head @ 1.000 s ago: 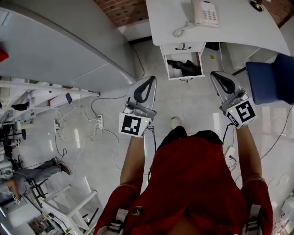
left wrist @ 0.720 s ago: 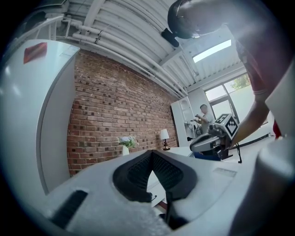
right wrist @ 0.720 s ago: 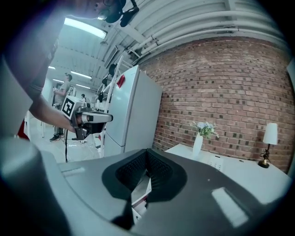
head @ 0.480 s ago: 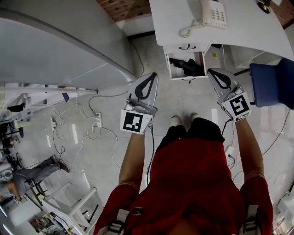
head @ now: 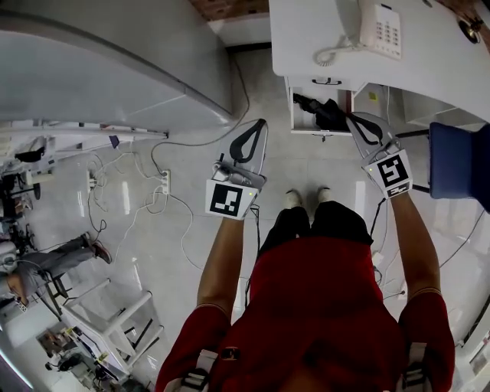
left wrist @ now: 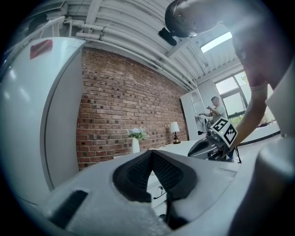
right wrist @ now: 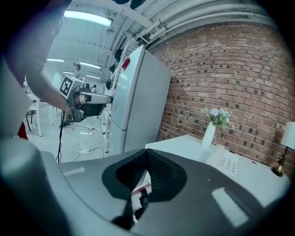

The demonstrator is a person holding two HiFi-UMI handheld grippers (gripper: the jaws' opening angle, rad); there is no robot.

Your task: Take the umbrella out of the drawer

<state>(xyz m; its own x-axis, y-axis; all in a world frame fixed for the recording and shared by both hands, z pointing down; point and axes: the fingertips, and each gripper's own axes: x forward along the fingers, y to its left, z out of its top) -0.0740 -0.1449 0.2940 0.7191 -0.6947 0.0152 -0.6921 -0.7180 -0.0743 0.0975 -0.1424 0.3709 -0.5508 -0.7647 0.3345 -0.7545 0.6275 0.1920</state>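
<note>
Umbrella (head: pixel 325 114), black, lies in the open drawer (head: pixel 305 124) under the white surface (head: pixel 306 34), far side of the head view. The right tool (head: pixel 351 117) hovers beside it and the left tool (head: pixel 261 122) is well apart, leftward. Left gripper view: jaws closed, holding nothing. Right gripper view: jaws likewise together, empty.

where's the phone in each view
Head view: the phone is at the top right, on the white desk.
Left gripper view: the phone cannot be made out.
Right gripper view: it is low on the right, just right of the vase.
Shared landmark: the brick wall behind the desk shows in all three views.
</note>
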